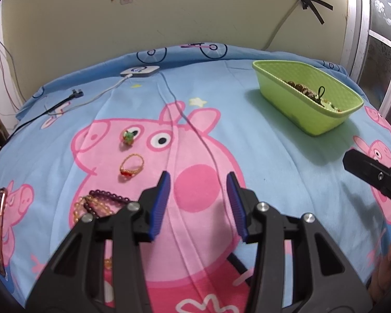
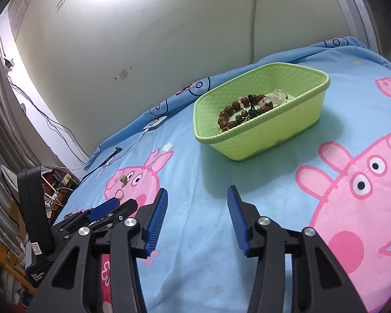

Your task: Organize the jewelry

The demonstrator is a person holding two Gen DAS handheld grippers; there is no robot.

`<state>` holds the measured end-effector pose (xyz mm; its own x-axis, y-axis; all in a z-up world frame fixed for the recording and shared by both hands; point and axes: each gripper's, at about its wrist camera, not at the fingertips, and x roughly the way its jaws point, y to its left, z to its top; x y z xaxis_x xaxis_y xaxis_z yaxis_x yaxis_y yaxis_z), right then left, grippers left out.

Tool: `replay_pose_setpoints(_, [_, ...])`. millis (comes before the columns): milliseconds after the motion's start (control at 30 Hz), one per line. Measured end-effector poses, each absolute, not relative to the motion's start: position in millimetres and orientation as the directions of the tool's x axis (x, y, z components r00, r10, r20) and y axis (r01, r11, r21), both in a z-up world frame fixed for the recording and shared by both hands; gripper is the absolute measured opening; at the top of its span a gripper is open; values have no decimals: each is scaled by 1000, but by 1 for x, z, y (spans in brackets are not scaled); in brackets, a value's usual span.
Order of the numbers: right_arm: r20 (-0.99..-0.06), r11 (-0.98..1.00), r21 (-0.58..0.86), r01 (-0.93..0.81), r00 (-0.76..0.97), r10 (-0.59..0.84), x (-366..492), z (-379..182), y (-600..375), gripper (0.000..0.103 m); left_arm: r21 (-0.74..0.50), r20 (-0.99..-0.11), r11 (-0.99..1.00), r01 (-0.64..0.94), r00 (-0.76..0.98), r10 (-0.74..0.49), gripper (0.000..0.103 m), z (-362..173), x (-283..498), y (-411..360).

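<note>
Both pairs of blue-padded fingers are seen parted with nothing between them. The left gripper (image 1: 198,182) is held over the pink pig printed on the blue bedsheet (image 1: 273,161), its jaws partly open and empty. Ahead and to the left of its fingers, three pieces are laid on the sheet: a gold ring with a red stone (image 1: 131,167), a small green ornament (image 1: 129,137) beyond it, and a tangle of purple and gold bead strands (image 1: 99,204) just beside the left finger. The right gripper (image 2: 196,193) is likewise partly open and empty, pointed toward the green basket (image 2: 263,140), which stands well ahead of its fingertips. Inside the basket, a brown bead bracelet (image 2: 237,112) and some clear beads (image 2: 277,95) are already gathered. A white charger (image 1: 140,71) with cable is seen near the far edge.
</note>
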<state>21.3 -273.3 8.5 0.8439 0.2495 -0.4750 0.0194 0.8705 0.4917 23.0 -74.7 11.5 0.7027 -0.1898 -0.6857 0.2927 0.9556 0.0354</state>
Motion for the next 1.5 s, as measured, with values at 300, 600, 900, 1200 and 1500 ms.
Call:
replay_pose_setpoints(300, [-474,870,492,22,845,247,21,8,-272,29,32,-688,955,295,699,-193,42,11,21,-77])
replay_pose_setpoints(600, [-525,881,473,-21,796,301,32,5,-264,29,-131,-697,928,347,633,-336,50,15,22,-43])
replay_pose_setpoints(900, [-580,885,403,-232,683,444,91,20,-211,29,-128,-670,955,266,687,-281,50,45,49,58])
replay_pose_setpoints(1200, [-668,877,296,-378,574,473,170,26,-146,16,-114,-717,904,412,595,-362,50,34,78,27])
replay_pose_setpoints(1500, [-722,822,320,-471,440,534,221,16,-102,16,-133,-779,894,428,512,-361,11,5,95,8])
